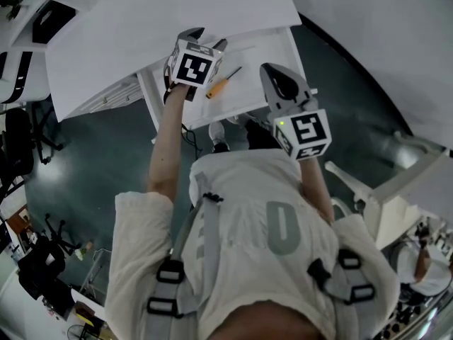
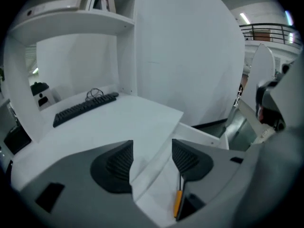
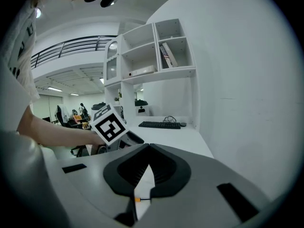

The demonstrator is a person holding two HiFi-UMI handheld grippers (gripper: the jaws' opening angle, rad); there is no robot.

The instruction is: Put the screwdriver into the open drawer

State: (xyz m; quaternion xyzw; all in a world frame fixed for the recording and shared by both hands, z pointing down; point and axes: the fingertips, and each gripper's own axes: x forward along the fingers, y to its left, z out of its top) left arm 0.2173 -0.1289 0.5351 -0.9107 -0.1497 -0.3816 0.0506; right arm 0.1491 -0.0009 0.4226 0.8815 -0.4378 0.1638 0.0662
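Note:
The screwdriver (image 1: 221, 83), orange handle and dark shaft, lies flat on the white floor of the pulled-out drawer (image 1: 272, 44) under the desk. My left gripper (image 1: 205, 40) hovers just left of it, open, with nothing between its jaws. In the left gripper view the screwdriver's handle (image 2: 177, 203) shows beside the right jaw, outside the gap of the left gripper (image 2: 152, 151). My right gripper (image 1: 272, 73) hangs over the drawer's right part, shut and empty. Below the right gripper's (image 3: 148, 148) closed tips, a bit of the screwdriver (image 3: 138, 199) is visible.
The white desk top (image 1: 177, 20) covers the back of the drawer. A black keyboard (image 2: 85, 107) lies on the desk, with shelves (image 3: 161, 56) above. Office chairs (image 1: 18, 144) stand at the left and a white chair (image 1: 382, 190) at the right.

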